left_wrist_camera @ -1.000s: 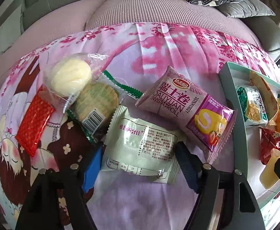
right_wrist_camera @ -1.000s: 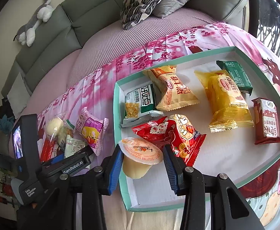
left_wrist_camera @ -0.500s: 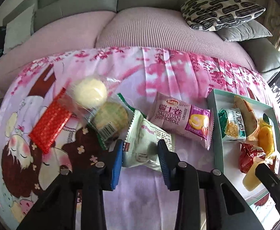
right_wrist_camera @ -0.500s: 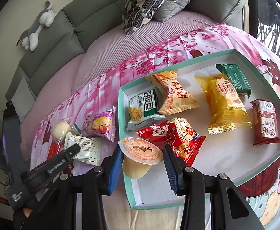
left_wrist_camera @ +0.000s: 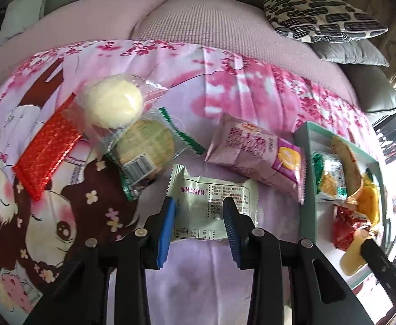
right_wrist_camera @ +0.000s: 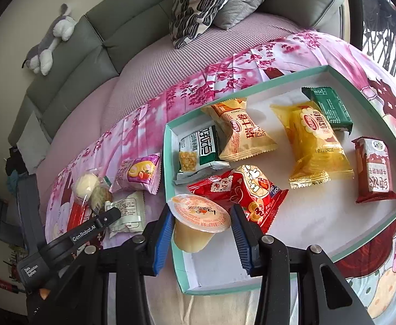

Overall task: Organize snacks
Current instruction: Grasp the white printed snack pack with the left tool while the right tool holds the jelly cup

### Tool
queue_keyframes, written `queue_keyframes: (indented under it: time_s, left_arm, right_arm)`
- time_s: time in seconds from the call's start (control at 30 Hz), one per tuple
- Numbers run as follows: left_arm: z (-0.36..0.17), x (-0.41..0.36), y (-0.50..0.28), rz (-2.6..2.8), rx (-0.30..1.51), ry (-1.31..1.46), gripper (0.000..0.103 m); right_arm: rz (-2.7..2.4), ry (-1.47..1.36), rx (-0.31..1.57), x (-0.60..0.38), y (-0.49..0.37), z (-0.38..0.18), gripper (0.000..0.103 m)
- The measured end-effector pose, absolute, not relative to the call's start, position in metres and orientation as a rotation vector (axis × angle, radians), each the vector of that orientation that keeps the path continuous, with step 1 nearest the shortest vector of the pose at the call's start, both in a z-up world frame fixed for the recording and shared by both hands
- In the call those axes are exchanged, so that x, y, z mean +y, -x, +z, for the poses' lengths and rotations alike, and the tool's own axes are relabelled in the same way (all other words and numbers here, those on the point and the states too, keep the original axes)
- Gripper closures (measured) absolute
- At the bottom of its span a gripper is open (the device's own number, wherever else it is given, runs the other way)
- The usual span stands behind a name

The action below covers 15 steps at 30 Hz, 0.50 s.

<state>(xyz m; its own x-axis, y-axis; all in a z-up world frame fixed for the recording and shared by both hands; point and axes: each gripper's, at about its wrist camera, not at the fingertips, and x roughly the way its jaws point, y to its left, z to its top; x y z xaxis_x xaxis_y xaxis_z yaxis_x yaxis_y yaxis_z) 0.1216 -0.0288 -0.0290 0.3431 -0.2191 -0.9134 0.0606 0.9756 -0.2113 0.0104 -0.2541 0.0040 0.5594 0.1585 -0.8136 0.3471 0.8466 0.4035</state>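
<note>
My left gripper is shut on a pale green-white snack packet above the pink cloth. Loose snacks lie beyond it: a purple Swiss roll pack, a round green-wrapped biscuit, a white bun in clear wrap and a red packet. My right gripper is shut on an orange jelly cup at the near left corner of the teal tray, over the tray's rim. The tray holds several snack packs.
The tray lies right of the loose snacks and also shows in the left wrist view. A grey sofa with patterned cushions and a plush toy lies behind. The left gripper's body shows at lower left.
My left gripper closed from wide open onto the pale packet and lifted it off the cloth. My right gripper kept holding the jelly cup almost still at the tray corner.
</note>
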Motion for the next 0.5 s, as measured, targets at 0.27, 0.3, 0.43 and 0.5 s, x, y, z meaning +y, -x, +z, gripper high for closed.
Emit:
queue_keyframes:
  time_s: [0.27, 0.3, 0.43, 0.5]
  left_arm:
    - [-0.031, -0.041, -0.123, -0.162, 1.184, 0.061, 0.026]
    - [-0.032, -0.044, -0.123, -0.169, 1.184, 0.044, 0.026]
    - [-0.044, -0.069, -0.121, -0.192, 1.201, -0.096, 0.023]
    - [-0.05, -0.081, -0.118, -0.194, 1.2, -0.152, 0.018]
  right_arm:
    - [-0.122, -0.572, 0.991, -0.253, -0.011, 0.003, 0.058]
    - [-0.122, -0.572, 0.991, -0.253, -0.011, 0.002, 0.058]
    - [-0.126, -0.572, 0.993, -0.253, -0.012, 0.002, 0.058]
    - [-0.13, -0.573, 0.993, -0.253, -0.012, 0.002, 0.058]
